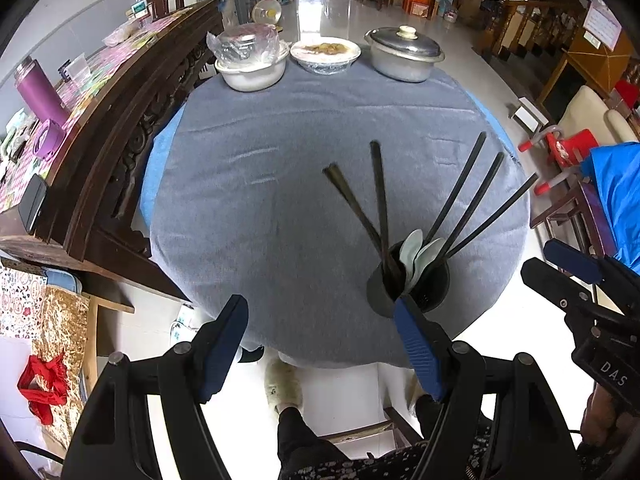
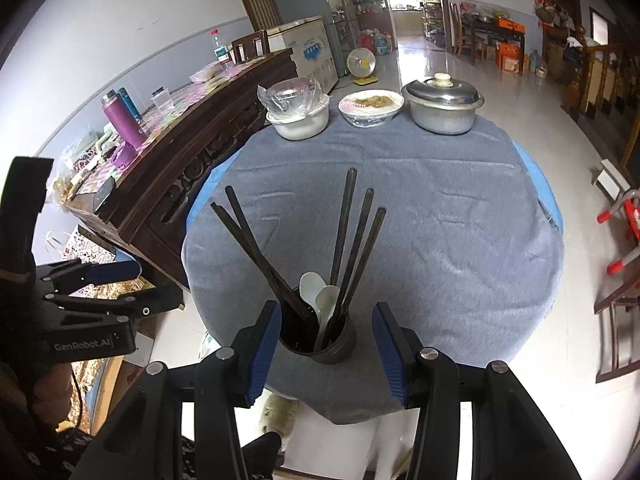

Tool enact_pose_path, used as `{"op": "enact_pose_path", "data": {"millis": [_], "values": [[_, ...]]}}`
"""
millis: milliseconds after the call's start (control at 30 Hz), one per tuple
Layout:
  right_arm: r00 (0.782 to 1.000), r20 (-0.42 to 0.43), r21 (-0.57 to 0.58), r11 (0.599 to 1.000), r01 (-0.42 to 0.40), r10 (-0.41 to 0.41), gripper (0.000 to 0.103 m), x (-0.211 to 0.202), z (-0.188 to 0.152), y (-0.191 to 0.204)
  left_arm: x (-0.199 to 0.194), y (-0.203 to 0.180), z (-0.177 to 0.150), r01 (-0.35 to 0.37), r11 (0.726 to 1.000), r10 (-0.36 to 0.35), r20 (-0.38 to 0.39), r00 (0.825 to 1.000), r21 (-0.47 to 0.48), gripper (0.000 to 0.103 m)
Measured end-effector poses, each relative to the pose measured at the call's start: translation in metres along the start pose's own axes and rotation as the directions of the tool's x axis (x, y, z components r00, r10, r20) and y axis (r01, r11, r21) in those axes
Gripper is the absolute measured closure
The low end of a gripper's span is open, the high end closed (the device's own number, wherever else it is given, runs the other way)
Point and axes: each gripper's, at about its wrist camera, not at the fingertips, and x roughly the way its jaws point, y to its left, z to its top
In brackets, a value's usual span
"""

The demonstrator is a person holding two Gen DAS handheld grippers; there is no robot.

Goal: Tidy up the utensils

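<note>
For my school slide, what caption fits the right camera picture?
Open right gripper faces a dark holder with chopsticks and spoons.

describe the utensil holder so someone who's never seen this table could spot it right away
On the round table under the grey cloth, look at the near edge, opposite the three food dishes. The dark cup there is the only upright container, bristling with dark chopsticks and two pale spoons.

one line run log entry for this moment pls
left gripper open, empty | right gripper open, empty | chopsticks and spoons upright in holder | table near edge
</note>
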Motion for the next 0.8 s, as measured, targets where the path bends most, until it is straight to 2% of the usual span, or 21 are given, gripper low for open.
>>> {"op": "enact_pose_path", "data": {"millis": [200,367,533,600,733,800], "values": [[0.999,0.030,0.017,0.999,-0.034,0.034,0.052,0.014,-0.011,-0.003,0.020,0.003,-0.012,-0.010,1.000,0.010,0.007,1.000,-0.026,0.027],[0.990,0.130,-0.013,0.998,-0.058,0.059,0.052,0.035,-0.033,-0.006,0.047,0.001,-0.028,-0.026,1.000,0.027,0.081,0.996,-0.018,0.027],[0.962,0.261,-0.032,0.997,-0.073,0.078,0.052,0.054,-0.062,-0.013,0.077,0.000,-0.043,-0.066,0.998,0.066,0.160,0.985,-0.010,0.027],[0.947,0.311,-0.030,0.997,-0.072,0.077,0.052,0.059,-0.071,-0.015,0.084,-0.001,-0.051,-0.083,0.997,0.083,0.203,0.976,-0.008,0.027],[0.910,0.413,-0.019,1.000,-0.016,0.023,0.052,0.061,-0.098,-0.012,0.079,-0.008,-0.071,-0.120,0.993,0.115,0.330,0.937,-0.004,0.027],[0.900,0.436,0.015,1.000,0.011,-0.017,0.052,0.048,-0.115,-0.005,0.068,-0.013,-0.082,-0.145,0.989,0.139,0.351,0.926,-0.011,0.027]]}}
